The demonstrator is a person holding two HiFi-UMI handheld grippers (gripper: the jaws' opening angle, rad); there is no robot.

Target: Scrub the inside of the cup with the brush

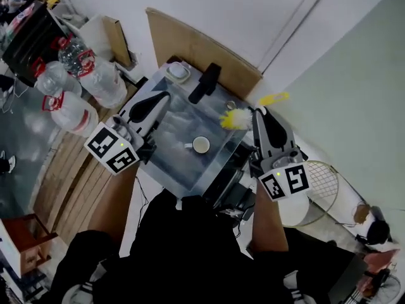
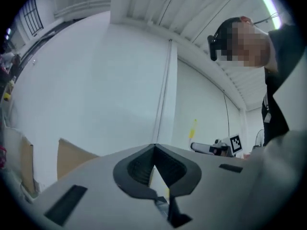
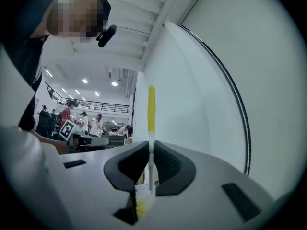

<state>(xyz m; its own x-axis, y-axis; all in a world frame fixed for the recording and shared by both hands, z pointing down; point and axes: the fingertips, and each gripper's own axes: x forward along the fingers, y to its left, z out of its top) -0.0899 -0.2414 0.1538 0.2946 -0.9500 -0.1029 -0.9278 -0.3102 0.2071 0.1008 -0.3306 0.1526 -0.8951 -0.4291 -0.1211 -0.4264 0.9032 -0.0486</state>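
A white cup (image 1: 200, 145) stands upright near the middle of the shiny table (image 1: 171, 166), its handle pointing left. My right gripper (image 1: 259, 111) hovers over the table's right edge, shut on a brush (image 1: 235, 119). In the head view the brush's yellow-white bristles lie toward the cup and its yellow handle (image 1: 273, 98) pokes out the far side. In the right gripper view the thin stem (image 3: 151, 143) runs up between the closed jaws of my right gripper (image 3: 150, 150). My left gripper (image 1: 164, 97) sits at the table's left, jaws together and empty, as the left gripper view (image 2: 154, 150) confirms.
A black object (image 1: 205, 82) and a small white container (image 1: 178, 72) lie at the table's far end. Water jugs (image 1: 82, 90) stand on the floor to the left, a cardboard sheet (image 1: 202, 49) leans on the wall, and a wire frame (image 1: 326, 182) is at the right.
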